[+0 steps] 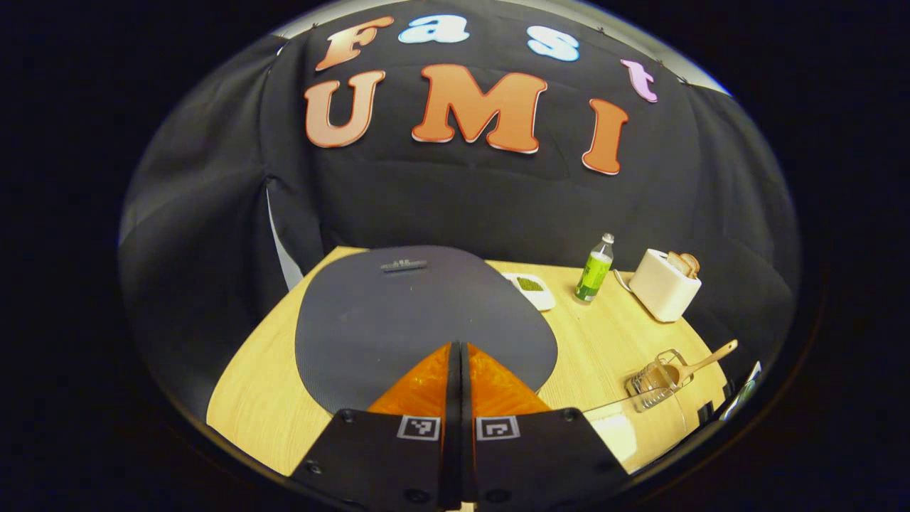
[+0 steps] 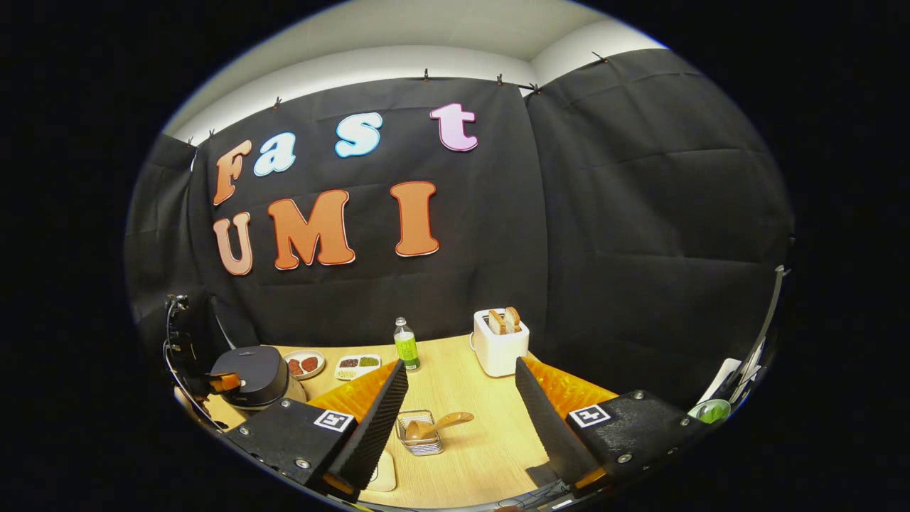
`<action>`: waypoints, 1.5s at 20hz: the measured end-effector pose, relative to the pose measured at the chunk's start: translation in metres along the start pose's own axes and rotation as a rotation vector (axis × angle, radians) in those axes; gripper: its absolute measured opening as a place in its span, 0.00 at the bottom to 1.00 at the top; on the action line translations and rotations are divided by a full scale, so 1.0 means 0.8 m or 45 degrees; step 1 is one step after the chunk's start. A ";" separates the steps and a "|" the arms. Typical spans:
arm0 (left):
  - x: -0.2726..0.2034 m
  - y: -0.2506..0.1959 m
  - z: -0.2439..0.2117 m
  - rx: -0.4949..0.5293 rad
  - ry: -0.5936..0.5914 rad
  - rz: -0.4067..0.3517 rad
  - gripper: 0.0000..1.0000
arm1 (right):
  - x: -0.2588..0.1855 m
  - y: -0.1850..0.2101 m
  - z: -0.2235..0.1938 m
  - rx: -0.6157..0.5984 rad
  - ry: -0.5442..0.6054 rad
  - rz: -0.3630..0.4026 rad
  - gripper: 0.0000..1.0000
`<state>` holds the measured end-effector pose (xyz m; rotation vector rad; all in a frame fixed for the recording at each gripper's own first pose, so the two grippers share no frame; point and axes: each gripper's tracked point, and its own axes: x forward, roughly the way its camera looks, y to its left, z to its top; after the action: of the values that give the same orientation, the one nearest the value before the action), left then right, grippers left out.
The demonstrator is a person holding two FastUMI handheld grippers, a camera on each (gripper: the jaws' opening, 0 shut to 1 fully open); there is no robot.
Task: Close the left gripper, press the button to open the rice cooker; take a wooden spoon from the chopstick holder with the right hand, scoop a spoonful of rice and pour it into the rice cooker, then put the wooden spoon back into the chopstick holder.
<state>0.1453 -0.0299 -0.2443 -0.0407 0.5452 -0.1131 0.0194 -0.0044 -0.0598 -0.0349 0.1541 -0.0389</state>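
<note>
Two fingers of the left gripper (image 1: 458,355) lie pressed flat together, nothing between them, poised above the dark lid of the rice cooker (image 1: 398,313). From the right gripper view, the same cooker (image 2: 252,373) sits at the table's far left with the lid down.

Right gripper (image 2: 462,405): fingers spread wide, empty, aimed down the table (image 2: 469,448) at the wire chopstick holder (image 2: 419,434). The wooden spoon (image 2: 437,425) leans in it, handle out to the right.

Step in hand, by my reading: press the release button. Lead with the closed tips, push straight down on the button, keep the push short, then lift clear so the lid can swing.

Uncertain: I cannot pick out the button itself; a small raised strip (image 1: 404,265) near the lid's far edge may be a handle or label. Cooker body is hidden under the lid in the left gripper view. Rice supply: possibly the pale container (image 1: 615,434) at the near edge, cut off and unclear.
</note>
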 end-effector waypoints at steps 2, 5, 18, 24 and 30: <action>0.003 -0.001 -0.004 -0.015 0.012 0.007 0.05 | -0.003 0.000 0.001 -0.007 -0.006 0.004 0.94; 0.001 -0.004 0.009 0.033 -0.008 0.011 0.05 | -0.004 0.000 0.002 -0.013 -0.013 0.010 0.94; -0.145 -0.001 0.217 0.010 -0.435 0.047 0.04 | 0.021 -0.011 -0.018 0.069 -0.088 0.050 0.94; -0.197 0.018 0.220 0.122 -0.479 0.152 0.05 | 0.072 -0.015 -0.080 0.236 0.004 0.074 0.94; -0.255 0.046 0.218 0.014 -0.593 0.252 0.23 | 0.115 -0.001 -0.144 0.353 0.102 0.138 0.95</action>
<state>0.0661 0.0322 0.0078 -0.0014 0.0817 0.0863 0.0926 -0.0127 -0.1880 0.2520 0.2292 0.0470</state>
